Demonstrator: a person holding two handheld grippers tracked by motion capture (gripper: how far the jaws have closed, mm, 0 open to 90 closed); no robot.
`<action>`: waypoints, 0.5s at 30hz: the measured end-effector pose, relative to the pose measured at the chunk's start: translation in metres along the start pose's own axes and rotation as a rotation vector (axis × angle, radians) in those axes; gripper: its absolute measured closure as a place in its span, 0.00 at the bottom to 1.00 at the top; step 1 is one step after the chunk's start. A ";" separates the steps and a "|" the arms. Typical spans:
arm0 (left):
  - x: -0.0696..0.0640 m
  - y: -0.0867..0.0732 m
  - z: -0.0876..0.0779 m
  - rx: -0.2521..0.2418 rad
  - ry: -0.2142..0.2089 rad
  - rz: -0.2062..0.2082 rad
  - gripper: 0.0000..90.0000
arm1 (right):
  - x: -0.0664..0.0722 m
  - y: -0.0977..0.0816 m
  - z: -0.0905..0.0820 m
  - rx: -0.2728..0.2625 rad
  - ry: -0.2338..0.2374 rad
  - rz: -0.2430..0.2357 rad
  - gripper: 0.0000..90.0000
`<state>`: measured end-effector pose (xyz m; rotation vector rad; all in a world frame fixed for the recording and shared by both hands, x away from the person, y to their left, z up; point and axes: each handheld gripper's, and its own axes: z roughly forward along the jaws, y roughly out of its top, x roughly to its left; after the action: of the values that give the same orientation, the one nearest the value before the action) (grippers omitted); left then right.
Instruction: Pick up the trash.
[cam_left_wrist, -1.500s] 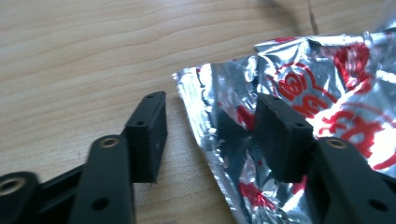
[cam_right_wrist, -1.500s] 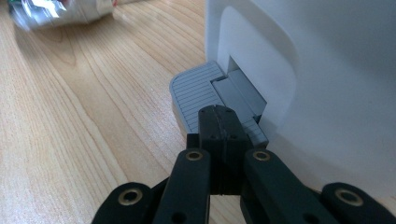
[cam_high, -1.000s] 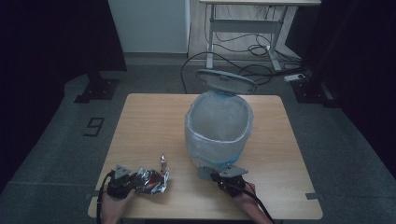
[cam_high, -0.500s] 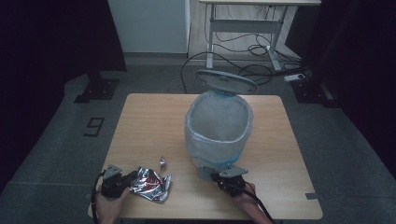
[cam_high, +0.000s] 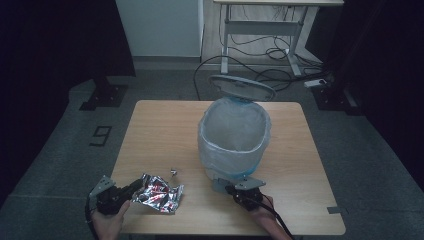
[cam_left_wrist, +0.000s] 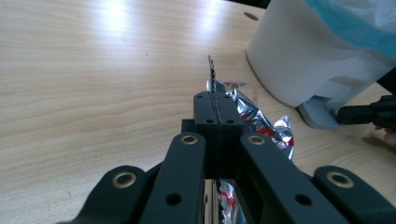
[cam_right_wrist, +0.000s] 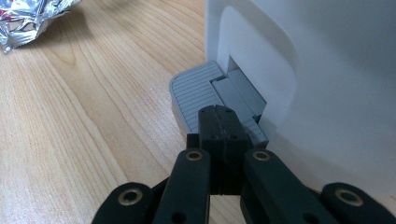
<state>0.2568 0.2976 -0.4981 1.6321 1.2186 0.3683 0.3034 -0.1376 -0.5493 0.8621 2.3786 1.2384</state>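
A white pedal bin (cam_high: 235, 135) lined with a clear bag stands mid-table, its grey lid (cam_high: 242, 87) raised at the back. My right gripper (cam_high: 232, 189) is shut with nothing between its jaws. Its tips (cam_right_wrist: 218, 112) rest on the bin's grey pedal (cam_right_wrist: 196, 91). At the near left, my left gripper (cam_high: 134, 189) is shut on the edge of a crumpled silver foil wrapper (cam_high: 159, 192). In the left gripper view a thin foil edge (cam_left_wrist: 211, 74) sticks up between the closed jaws (cam_left_wrist: 215, 100), and the rest of the wrapper (cam_left_wrist: 261, 121) trails to the right.
A small scrap (cam_high: 173, 171) lies on the wooden table (cam_high: 160, 130) just beyond the wrapper. The bin's white wall (cam_left_wrist: 303, 60) stands to the right of the left gripper. Desk legs and cables (cam_high: 260, 50) are on the floor behind the table.
My left gripper has drawn a little to the left and lifted with the wrapper, which now lies spread flatter. The right gripper has stayed on the pedal.
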 end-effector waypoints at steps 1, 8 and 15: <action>0.000 0.001 -0.001 -0.007 -0.005 -0.002 1.00 | 0.000 0.000 0.000 0.000 0.000 0.000 1.00; -0.004 0.008 -0.011 -0.044 -0.035 -0.014 1.00 | 0.000 0.000 0.000 0.000 0.004 0.003 1.00; -0.009 0.014 -0.014 -0.058 -0.046 0.004 1.00 | 0.000 0.000 0.000 0.000 0.002 0.004 1.00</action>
<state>0.2497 0.2983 -0.4777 1.5857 1.1603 0.3640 0.3037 -0.1378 -0.5493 0.8661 2.3795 1.2416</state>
